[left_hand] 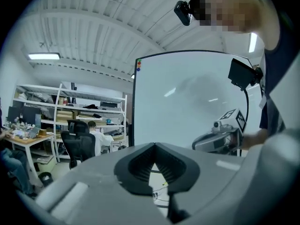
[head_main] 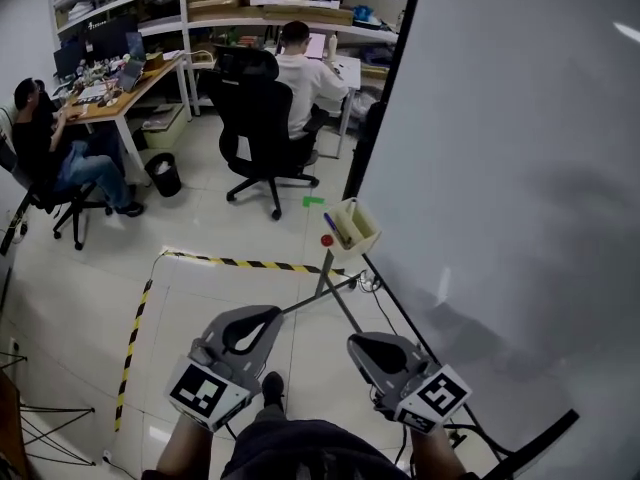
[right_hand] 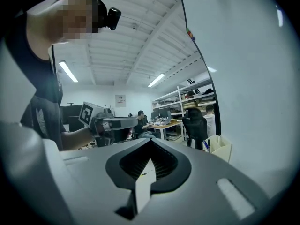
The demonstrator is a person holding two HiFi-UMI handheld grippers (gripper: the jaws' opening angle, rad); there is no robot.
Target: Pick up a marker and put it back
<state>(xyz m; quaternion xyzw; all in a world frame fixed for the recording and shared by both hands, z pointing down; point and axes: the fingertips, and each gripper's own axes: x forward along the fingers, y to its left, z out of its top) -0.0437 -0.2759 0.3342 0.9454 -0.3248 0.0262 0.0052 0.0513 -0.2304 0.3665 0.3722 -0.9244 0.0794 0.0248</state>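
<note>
A cream marker holder hangs at the lower left corner of the whiteboard, with a blue marker standing in it. A small red round piece sits just left of the holder. My left gripper and right gripper are held low in front of the person, well short of the holder. Both are shut with nothing between the jaws. The right gripper view shows its shut jaws, with the holder and blue marker off to the right. In the left gripper view the jaws meet at the tips.
The whiteboard's stand legs and cables lie on the floor ahead. Yellow-black tape marks the tiles. A person sits in a black office chair at a desk behind; another person sits at the left desk by a bin.
</note>
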